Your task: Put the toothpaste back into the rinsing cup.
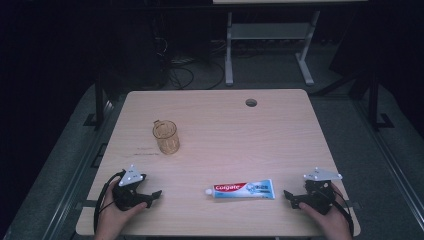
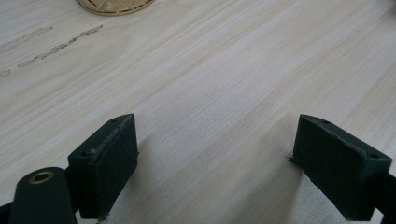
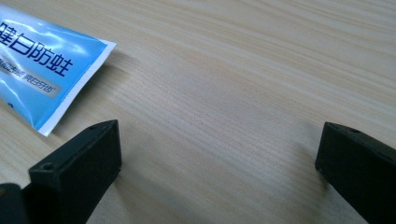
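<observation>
A Colgate toothpaste tube (image 1: 241,189) lies flat near the table's front edge, cap to the left; its blue crimped end (image 3: 39,70) shows in the right gripper view. An amber glass cup (image 1: 166,136) with a handle stands upright left of centre, and its base (image 2: 114,5) shows at the top of the left gripper view. My left gripper (image 1: 150,196) rests open at the front left, below the cup. My right gripper (image 1: 291,198) rests open at the front right, just right of the tube's end. Both hold nothing.
The light wooden table (image 1: 220,125) has a cable hole (image 1: 251,102) near its far edge. Faint smudges (image 2: 51,46) mark the surface beside the cup. Beyond the table stand a desk frame (image 1: 270,45) and cables on a dark floor.
</observation>
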Demonstrator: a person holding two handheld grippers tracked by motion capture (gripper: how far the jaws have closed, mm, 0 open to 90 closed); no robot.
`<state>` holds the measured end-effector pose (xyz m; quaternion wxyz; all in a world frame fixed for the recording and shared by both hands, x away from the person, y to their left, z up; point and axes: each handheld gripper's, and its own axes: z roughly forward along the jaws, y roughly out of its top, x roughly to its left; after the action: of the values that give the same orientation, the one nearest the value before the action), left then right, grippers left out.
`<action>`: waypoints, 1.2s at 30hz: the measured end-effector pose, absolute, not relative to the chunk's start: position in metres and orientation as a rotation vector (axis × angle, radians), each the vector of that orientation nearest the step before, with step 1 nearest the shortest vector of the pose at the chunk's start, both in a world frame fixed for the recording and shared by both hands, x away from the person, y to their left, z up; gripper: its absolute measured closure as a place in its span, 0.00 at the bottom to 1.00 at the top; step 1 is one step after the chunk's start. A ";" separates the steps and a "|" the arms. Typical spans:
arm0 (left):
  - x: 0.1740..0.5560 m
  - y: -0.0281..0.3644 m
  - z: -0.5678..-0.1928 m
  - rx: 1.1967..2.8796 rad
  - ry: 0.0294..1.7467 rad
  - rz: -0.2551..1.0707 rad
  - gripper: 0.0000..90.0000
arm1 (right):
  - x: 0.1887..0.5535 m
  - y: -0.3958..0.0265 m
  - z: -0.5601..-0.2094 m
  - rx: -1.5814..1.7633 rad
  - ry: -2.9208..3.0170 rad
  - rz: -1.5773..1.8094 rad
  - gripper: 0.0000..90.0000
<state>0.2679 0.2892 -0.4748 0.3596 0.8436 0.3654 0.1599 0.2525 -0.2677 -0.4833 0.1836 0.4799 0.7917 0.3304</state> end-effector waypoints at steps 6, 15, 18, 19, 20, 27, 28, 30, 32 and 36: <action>0.267 0.291 -0.474 2.169 0.921 0.408 0.27 | 0.252 -0.268 -0.483 1.353 2.234 0.932 0.00; 0.263 0.291 -0.466 2.140 0.878 0.368 0.59 | 0.252 -0.268 -0.483 1.349 2.238 0.933 0.00; 0.263 0.288 -0.459 2.127 0.868 0.332 0.79 | 0.252 -0.268 -0.483 1.349 2.238 0.933 0.00; 0.263 0.288 -0.459 2.127 0.868 0.332 0.86 | 0.252 -0.268 -0.483 1.349 2.238 0.933 0.00; 0.263 0.287 -0.457 2.123 0.866 0.316 0.86 | 0.252 -0.268 -0.483 1.349 2.238 0.933 0.00; 0.267 0.276 -0.448 2.127 0.828 0.256 1.00 | 0.252 -0.267 -0.483 1.351 2.237 0.933 0.00; 0.269 0.272 -0.447 2.129 0.819 0.247 1.00 | 0.252 -0.267 -0.483 1.350 2.237 0.933 0.00; 0.270 0.270 -0.447 2.132 0.814 0.243 1.00 | 0.252 -0.267 -0.483 1.351 2.237 0.933 0.00; 0.272 0.266 -0.447 2.129 0.806 0.232 1.00 | 0.252 -0.267 -0.483 1.351 2.237 0.933 0.00; 0.275 0.259 -0.445 2.124 0.791 0.214 1.00 | 0.252 -0.267 -0.483 1.350 2.237 0.933 0.00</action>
<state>0.2754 0.2588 -0.4454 0.4190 0.8471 0.3155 0.0855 0.2523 -0.2675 -0.4832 0.1823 0.4785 0.7928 0.3306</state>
